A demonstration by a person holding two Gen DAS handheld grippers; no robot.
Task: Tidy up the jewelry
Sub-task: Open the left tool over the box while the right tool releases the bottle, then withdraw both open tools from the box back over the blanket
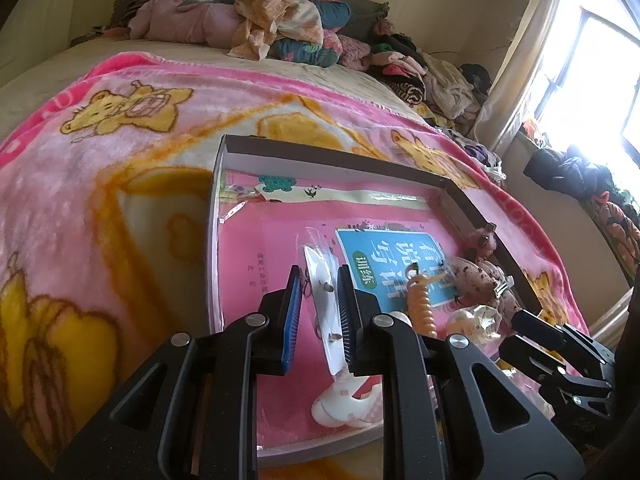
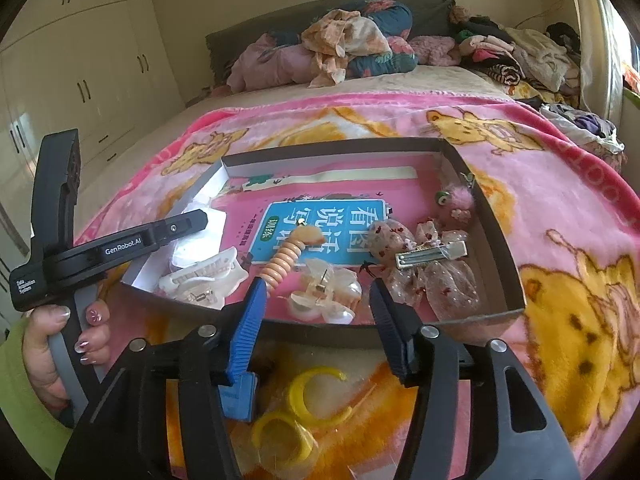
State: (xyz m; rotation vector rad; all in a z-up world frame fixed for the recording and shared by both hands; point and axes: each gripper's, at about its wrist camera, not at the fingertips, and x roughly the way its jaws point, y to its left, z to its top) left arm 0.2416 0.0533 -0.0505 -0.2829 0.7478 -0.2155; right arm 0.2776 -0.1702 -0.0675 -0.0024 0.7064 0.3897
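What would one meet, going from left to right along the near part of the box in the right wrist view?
White claw clip → orange spiral hair tie → clear flower clip → metal barrette on a sheer bow.

a home bedroom: bed (image 2: 280,92), wardrobe (image 2: 80,80), heaped clothes (image 2: 520,56).

Bed (image 2: 280,100) with a pink cartoon blanket (image 2: 560,208) spread over its near part. On the blanket: an open shallow box (image 2: 496,240) and, just before it, two yellow rings (image 2: 304,412) in clear wrap. Piled clothes (image 2: 352,44) at the far end.
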